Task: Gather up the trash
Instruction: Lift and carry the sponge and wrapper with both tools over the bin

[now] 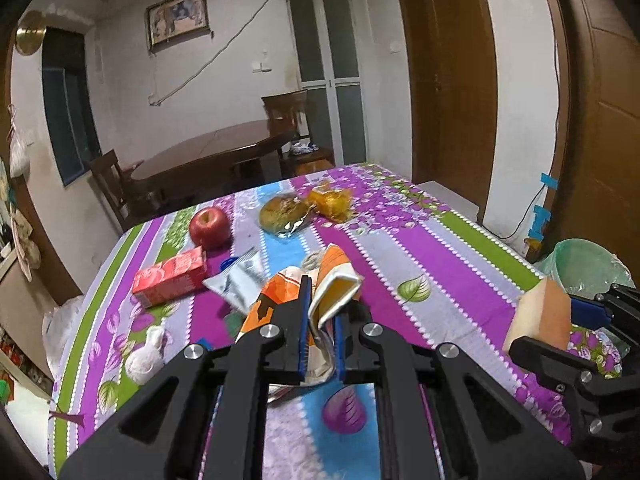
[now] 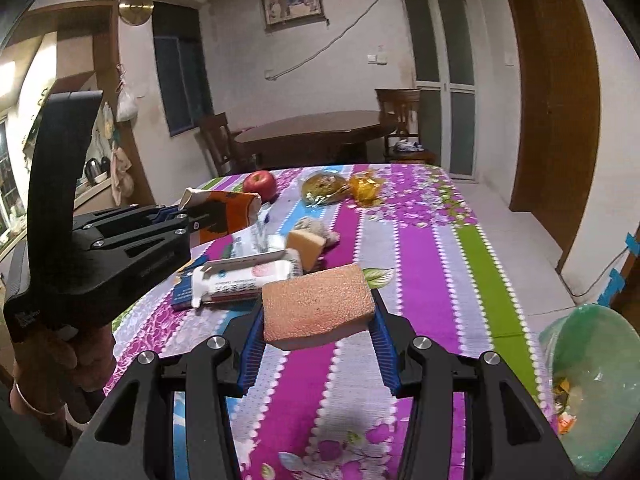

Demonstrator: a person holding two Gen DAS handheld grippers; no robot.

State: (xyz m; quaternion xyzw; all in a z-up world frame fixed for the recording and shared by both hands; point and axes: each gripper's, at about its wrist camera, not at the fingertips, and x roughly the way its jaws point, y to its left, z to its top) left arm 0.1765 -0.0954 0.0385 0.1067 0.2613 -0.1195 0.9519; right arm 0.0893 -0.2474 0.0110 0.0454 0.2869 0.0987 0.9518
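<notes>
Right gripper (image 2: pixel 316 330) clamps a rectangular orange sponge (image 2: pixel 318 304) above the striped floral tablecloth (image 2: pixel 420 248); left gripper (image 1: pixel 320 328) pinches a crumpled orange-white carton (image 1: pixel 324 280). Green-lined bin (image 2: pixel 592 384) sits far right; light holds risk dropping either item short.

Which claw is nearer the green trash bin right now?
Right. The right claw, holding the sponge, is beside the green trash bin at the table's edge; the left claw, gripping the orange carton, is farther over the table.

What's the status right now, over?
Left gripper shut on orange carton. Right gripper shut on sponge. Green-lined bin at right, path clear.
</notes>
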